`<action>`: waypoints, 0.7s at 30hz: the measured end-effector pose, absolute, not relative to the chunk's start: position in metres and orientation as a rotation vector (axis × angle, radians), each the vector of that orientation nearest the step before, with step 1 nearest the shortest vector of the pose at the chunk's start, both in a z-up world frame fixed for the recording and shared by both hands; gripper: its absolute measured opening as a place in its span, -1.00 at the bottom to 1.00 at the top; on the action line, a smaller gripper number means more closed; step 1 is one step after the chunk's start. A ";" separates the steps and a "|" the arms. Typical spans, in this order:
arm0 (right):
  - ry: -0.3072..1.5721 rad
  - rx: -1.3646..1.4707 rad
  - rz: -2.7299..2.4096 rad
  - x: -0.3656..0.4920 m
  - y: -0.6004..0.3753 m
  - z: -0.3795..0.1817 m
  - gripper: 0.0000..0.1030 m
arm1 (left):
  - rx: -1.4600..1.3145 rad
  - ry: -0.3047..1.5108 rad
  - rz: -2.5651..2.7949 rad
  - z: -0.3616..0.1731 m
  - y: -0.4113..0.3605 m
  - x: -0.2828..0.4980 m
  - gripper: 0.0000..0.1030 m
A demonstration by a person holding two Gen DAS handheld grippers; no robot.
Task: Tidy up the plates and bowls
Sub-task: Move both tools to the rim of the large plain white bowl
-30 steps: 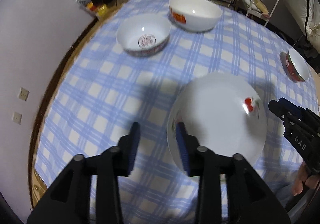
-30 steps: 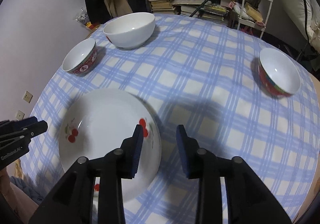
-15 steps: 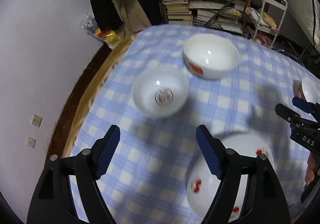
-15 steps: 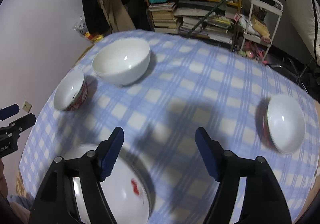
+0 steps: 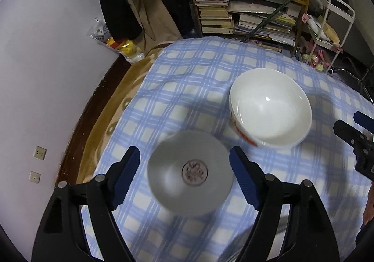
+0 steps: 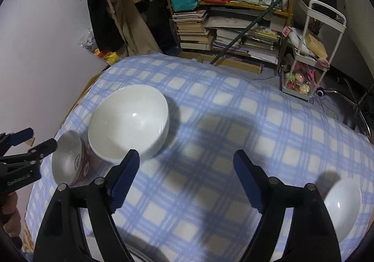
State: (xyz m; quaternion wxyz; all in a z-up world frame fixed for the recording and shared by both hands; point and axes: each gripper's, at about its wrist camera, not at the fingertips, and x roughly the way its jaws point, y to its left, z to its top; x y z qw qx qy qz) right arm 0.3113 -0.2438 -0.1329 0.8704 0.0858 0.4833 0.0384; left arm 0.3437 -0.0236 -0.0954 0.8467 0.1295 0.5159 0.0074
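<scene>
Now you are holding the left tongs spread wide around the small bowl without touching it; the right tongs are gaping wide over the desk, gripping nothing.

Room: a plain pale wall is fitted with two sockets. A wooden shelf is stacked with books and boxes. Clothes are hung beside it. A white trolley is placed at right. The worktop is covered with blue checked cloth.
</scene>
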 end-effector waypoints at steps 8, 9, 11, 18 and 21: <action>1.038 0.175 0.094 0.347 -0.235 -0.144 0.91 | 0.188 1.143 -0.001 -0.115 -0.026 0.386 0.52; 1.044 0.180 0.095 0.350 -0.235 -0.146 0.94 | 0.183 1.151 0.003 -0.119 -0.026 0.391 0.52; 1.059 0.180 0.095 0.357 -0.232 -0.152 0.94 | 0.166 1.166 -0.005 -0.124 -0.028 0.397 0.52; 1.118 0.141 0.079 0.376 -0.220 -0.171 0.94 | 0.180 1.223 -0.049 -0.144 -0.039 0.411 0.51; 1.140 0.170 0.088 0.379 -0.220 -0.177 0.89 | 0.178 1.203 -0.043 -0.147 -0.042 0.412 0.13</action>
